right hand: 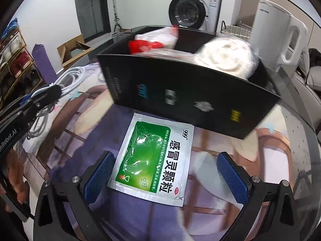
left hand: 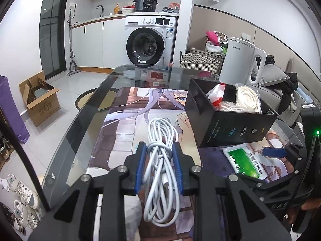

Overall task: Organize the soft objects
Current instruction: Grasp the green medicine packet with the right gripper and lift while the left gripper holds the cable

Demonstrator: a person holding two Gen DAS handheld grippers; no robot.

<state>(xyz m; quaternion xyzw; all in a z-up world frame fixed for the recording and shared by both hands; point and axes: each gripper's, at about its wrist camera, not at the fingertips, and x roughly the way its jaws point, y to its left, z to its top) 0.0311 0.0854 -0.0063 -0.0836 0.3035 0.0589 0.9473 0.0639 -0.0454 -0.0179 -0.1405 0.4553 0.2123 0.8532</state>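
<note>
My left gripper point(left hand: 159, 150) is shut on a coiled white cable point(left hand: 160, 172), its blue pads pressing both sides of the bundle above the printed mat. The same cable point(right hand: 68, 78) and left gripper point(right hand: 43, 95) show at the left of the right wrist view. A green and silver sachet point(right hand: 152, 160) lies flat on the mat, in front of the black box point(right hand: 190, 92). My right gripper point(right hand: 166, 168) stands open over the sachet, one pad on each side, pointing steeply down. The box point(left hand: 230, 128) holds a red and white bag point(left hand: 216, 96) and a cream coil point(left hand: 246, 98).
A white kettle point(left hand: 240, 60) stands behind the box on the glass table point(left hand: 84, 120). Beyond are a washing machine point(left hand: 148, 42), a wicker basket point(left hand: 198, 62), and a cardboard box point(left hand: 40, 98) on the floor. Shoes point(left hand: 22, 196) lie at the lower left.
</note>
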